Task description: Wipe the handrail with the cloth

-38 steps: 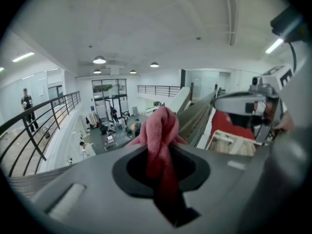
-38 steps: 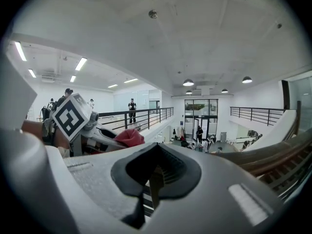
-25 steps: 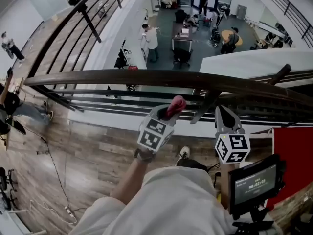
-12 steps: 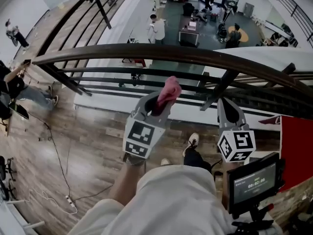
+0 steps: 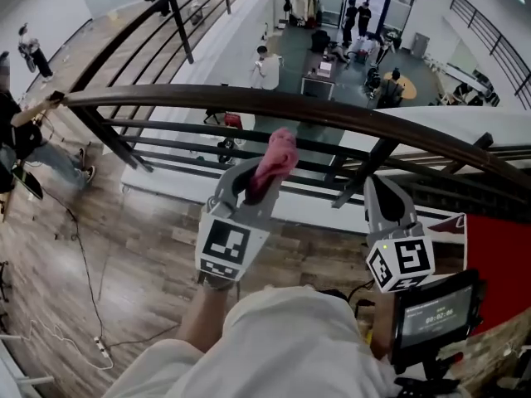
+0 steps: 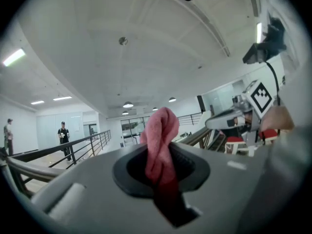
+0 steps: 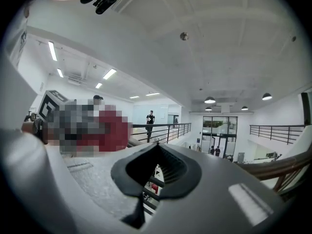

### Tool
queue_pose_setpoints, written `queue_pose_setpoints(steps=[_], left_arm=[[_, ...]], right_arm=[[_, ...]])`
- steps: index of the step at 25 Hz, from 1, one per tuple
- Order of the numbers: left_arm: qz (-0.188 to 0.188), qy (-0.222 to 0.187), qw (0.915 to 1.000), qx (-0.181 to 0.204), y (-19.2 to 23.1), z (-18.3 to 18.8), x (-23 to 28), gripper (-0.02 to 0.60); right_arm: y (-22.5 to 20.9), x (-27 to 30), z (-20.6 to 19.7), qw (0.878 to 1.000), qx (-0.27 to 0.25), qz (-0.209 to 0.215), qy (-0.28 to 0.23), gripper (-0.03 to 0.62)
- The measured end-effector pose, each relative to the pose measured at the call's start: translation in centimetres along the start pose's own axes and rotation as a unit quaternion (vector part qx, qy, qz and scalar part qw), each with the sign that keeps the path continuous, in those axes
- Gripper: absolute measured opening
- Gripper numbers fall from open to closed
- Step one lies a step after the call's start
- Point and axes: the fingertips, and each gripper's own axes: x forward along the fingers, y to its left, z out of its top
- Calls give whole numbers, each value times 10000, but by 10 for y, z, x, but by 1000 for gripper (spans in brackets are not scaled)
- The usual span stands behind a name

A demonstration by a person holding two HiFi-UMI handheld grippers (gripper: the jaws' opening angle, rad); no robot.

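pink twisted cloth [image 5: 275, 157], long axis along jaws, tip toward handrail [image 5: 348, 114] | left gripper [image 5: 255, 181] clamps it | right gripper [image 5: 379, 193] closed, empty

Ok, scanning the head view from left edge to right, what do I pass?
Person at the left edge → left tongs shut on the pink cloth → right tongs → small screen.
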Motion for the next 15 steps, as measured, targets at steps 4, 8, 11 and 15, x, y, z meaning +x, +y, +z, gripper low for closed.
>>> queue_pose_setpoints(steps=[4, 8, 11, 15], left_arm=[[157, -67, 9999, 6, 1, 8, 14, 75], [260, -134, 9996, -40, 5, 16, 9, 75], [264, -141, 9995, -58, 5, 20, 10, 75], [234, -160, 9996, -44, -2, 24, 10, 75]], right_arm=[[-11, 8, 14, 9997, -146, 117, -147, 3], [-10, 2, 26, 9995, -168, 119, -249, 2], [-12, 2, 28, 9995, -41, 188, -252, 2], [-12, -5, 31, 9993, 6, 221, -289, 2]])
